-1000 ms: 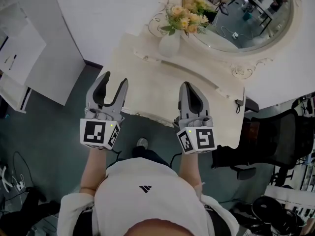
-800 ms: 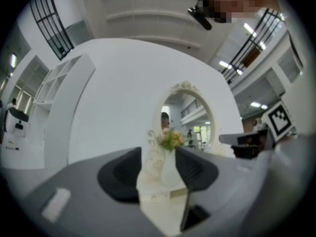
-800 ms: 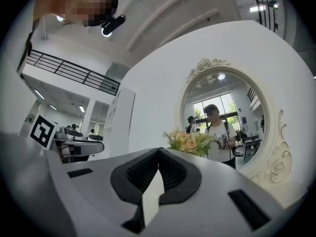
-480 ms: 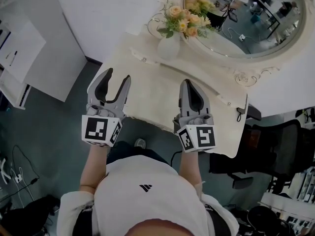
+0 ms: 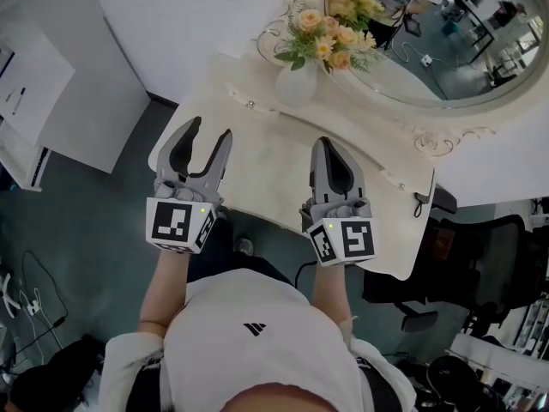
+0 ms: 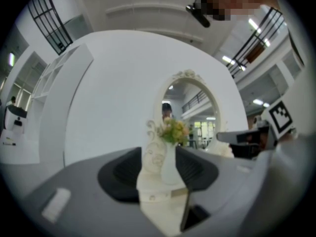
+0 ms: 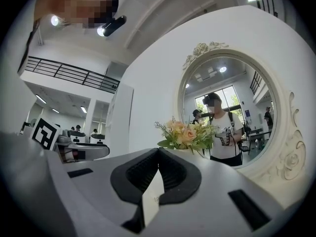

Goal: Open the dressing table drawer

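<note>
White wall (image 5: 171, 24) and dark floor (image 5: 86, 230) are filling the head view, and a cream dressing table (image 5: 283, 170) is running across it from upper left to lower right beneath an oval mirror (image 5: 446, 58). A vase (image 5: 296, 82) of flowers (image 5: 330, 37) is standing at the mirror's left end. Along the back of the tabletop a low raised tier (image 5: 343, 131) is lying on the same diagonal. The drawer (image 6: 153, 195), judged to be a small front in this tier, is showing its knob (image 5: 250, 104) just lower left of the vase. Whether another drawer is sitting under the table's front edge cannot be told from above. The left gripper (image 5: 208, 131) is hovering over the table's left front edge with its jaws spread wide and nothing between them. The right gripper (image 5: 327, 144) is hovering at frame centre with its jaws pressed together, empty. The knob is lying ahead of the left gripper, up and slightly right of its tips, with bare tabletop between, so the left hand is judged the nearer. Only the head view is showing this separation. Only the left gripper view is showing the drawer front framed squarely between the open jaws, below the vase. The right gripper view is showing mainly mirror and flowers.
</note>
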`<state>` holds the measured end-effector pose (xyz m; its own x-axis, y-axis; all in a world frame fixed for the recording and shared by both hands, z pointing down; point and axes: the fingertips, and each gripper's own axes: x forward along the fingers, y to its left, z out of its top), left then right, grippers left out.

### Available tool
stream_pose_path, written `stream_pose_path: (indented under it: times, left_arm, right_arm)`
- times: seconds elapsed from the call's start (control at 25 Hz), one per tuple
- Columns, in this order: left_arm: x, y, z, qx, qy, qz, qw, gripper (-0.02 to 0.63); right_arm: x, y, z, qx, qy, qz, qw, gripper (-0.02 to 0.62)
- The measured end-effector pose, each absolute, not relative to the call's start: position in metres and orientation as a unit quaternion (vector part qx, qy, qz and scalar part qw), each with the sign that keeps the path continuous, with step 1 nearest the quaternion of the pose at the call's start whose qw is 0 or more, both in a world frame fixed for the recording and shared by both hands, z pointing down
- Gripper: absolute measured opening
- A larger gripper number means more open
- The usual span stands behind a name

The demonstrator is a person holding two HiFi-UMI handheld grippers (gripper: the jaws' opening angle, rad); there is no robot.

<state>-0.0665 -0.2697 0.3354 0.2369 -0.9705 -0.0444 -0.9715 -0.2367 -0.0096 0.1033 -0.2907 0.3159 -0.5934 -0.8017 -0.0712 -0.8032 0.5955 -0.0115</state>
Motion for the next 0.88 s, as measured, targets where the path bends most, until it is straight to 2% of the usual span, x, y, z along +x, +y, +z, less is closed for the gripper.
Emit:
stream_pose_path:
  times: [0.88]
  left_arm:
    - [-0.067, -0.364, 0.448, -0.810, 0.572, -0.079, -0.099, 0.209]
  right_arm:
    - [0.104, -0.340, 0.334, -0.531, 0.847, -0.011, 0.010, -0.005]
